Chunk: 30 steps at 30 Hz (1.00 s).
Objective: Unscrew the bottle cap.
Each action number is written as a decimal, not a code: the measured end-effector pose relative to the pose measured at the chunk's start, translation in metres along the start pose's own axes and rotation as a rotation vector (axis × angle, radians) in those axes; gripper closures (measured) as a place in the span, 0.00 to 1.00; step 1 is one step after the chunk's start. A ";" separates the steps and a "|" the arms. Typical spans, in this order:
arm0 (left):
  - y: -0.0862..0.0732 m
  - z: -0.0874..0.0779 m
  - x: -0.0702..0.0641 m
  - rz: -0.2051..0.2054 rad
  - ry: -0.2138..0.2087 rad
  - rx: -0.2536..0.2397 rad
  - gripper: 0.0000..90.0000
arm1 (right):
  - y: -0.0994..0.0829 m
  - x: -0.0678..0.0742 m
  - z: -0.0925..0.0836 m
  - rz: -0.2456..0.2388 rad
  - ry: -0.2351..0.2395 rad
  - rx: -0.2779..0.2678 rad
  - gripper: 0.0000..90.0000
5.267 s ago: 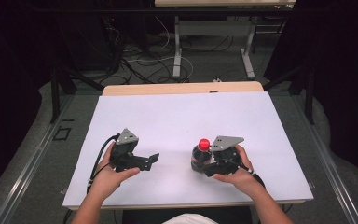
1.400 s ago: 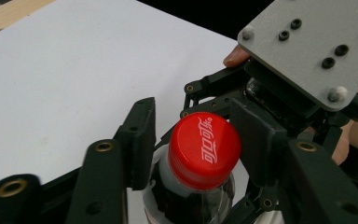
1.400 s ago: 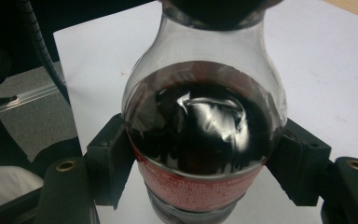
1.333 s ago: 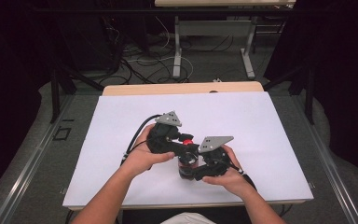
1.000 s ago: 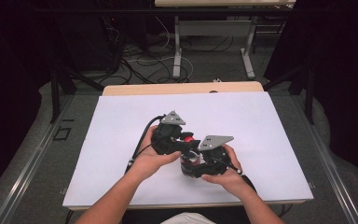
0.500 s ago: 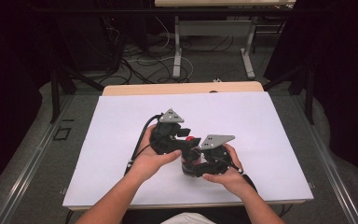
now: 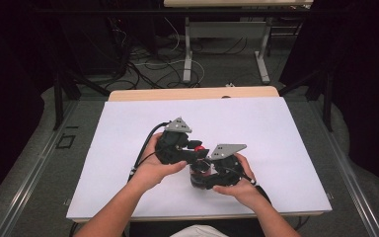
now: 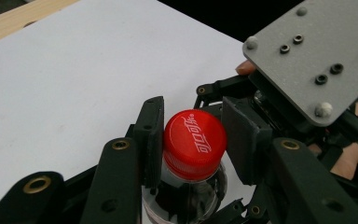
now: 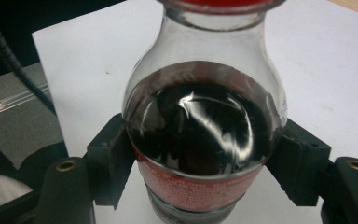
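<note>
- Bottle: clear glossy plastic, showing bright glints over dark liquid at the frame's centre; a red printed label band is wrapping its lower body.
- Cap: red plastic, smooth with a slight sheen, white lettering on top, ribbed edge.
- Left gripper: matt black plastic links, brass-looking rivets; pads looking dull and rubbery.
- Right gripper: same matt black finish.
- Plate, upper right: grey, matt, finely grained metal with dark screws.
- Table: white, matt, smooth top; pale wood strip along the far edge.
</note>
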<state>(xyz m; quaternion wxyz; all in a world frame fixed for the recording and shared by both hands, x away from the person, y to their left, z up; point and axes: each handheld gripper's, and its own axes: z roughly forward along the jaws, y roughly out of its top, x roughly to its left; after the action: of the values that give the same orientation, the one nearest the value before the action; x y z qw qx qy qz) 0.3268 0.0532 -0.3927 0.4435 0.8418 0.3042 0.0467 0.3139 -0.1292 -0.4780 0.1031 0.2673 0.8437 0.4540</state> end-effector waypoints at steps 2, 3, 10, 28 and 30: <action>0.000 0.002 -0.004 -0.005 0.055 0.004 0.68 | 0.000 0.000 0.000 -0.003 -0.024 0.024 0.33; 0.000 0.003 -0.006 -0.015 0.080 0.006 0.68 | -0.001 0.001 0.002 0.001 -0.050 0.012 0.33; 0.000 0.006 -0.010 -0.014 0.099 -0.006 0.64 | -0.001 -0.001 0.002 0.010 -0.064 0.018 0.33; -0.002 0.000 0.004 0.062 -0.053 -0.042 0.64 | 0.001 0.000 -0.002 -0.005 0.023 -0.007 0.33; -0.001 0.001 0.005 0.073 -0.064 -0.042 0.67 | 0.001 0.001 -0.002 0.001 0.024 -0.007 0.33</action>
<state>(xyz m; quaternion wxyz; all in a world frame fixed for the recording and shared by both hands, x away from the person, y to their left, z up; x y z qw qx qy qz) 0.3304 0.0551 -0.3954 0.4687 0.8438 0.2577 0.0422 0.3125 -0.1298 -0.4760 0.0938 0.2621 0.8429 0.4604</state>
